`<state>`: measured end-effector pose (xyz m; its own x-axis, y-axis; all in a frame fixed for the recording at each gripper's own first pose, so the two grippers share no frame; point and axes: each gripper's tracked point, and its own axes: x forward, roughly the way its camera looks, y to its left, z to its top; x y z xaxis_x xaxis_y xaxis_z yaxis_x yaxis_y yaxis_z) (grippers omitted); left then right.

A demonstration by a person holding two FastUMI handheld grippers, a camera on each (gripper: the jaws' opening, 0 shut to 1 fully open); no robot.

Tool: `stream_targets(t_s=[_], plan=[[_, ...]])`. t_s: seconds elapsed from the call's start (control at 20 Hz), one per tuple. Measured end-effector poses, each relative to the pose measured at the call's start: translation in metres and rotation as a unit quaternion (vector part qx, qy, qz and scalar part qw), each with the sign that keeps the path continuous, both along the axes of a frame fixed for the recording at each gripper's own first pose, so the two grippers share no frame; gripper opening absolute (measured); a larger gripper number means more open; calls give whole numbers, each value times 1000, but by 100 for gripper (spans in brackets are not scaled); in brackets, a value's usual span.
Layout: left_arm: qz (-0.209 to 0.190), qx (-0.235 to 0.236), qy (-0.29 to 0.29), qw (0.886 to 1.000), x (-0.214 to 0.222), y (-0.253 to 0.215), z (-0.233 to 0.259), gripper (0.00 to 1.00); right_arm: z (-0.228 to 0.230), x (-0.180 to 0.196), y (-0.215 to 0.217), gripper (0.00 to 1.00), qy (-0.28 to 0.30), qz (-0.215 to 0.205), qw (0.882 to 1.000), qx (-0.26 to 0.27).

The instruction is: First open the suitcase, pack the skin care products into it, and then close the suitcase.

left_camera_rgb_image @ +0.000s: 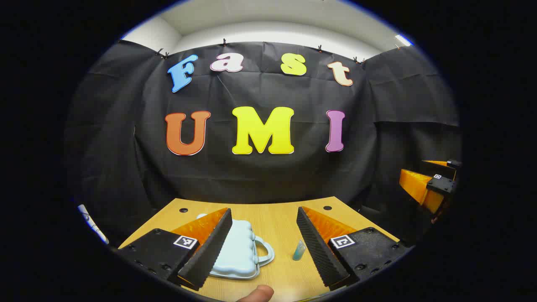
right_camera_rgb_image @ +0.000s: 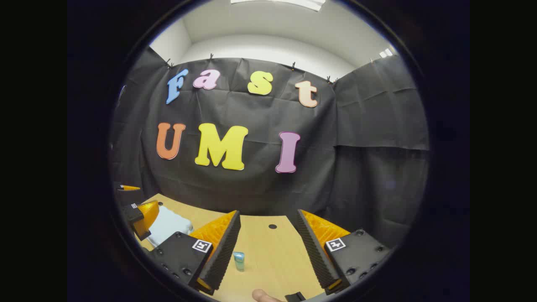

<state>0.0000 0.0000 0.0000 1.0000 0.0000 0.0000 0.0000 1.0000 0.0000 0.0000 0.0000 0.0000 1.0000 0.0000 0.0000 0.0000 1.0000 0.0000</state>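
The left gripper (left_camera_rgb_image: pixel 264 245) is held with its jaws spread wide and nothing between them. The pale blue suitcase (left_camera_rgb_image: pixel 237 251) lies flat and closed on the wooden table (left_camera_rgb_image: pixel 277 218), partly behind the left finger, handle toward the gap. This stance suits reaching for the lid. The right gripper (right_camera_rgb_image: pixel 268 247) is likewise spread and empty. The small blue skin care tube (right_camera_rgb_image: pixel 238 261) stands upright just inside its left finger, apart from the suitcase. Opening appears not yet begun.
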Motion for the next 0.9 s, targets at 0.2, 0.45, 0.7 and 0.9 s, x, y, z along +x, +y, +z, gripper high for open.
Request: stream_targets(t_s=[0.2, 0.45, 0.7, 0.9], plan=[[2, 4, -11, 1000, 3, -5, 9, 99, 6, 7, -3, 80, -5, 4, 1000, 3], [17, 0, -6, 1000, 5, 1, 6, 99, 5, 16, 4, 80, -1, 20, 1000, 3], [29, 1, 2, 1000, 7, 6, 2, 99, 4, 18, 14, 80, -4, 39, 999, -5], [29, 5, 3, 1000, 9, 5, 0, 99, 3, 19, 20, 80, -9, 48, 999, -17]])
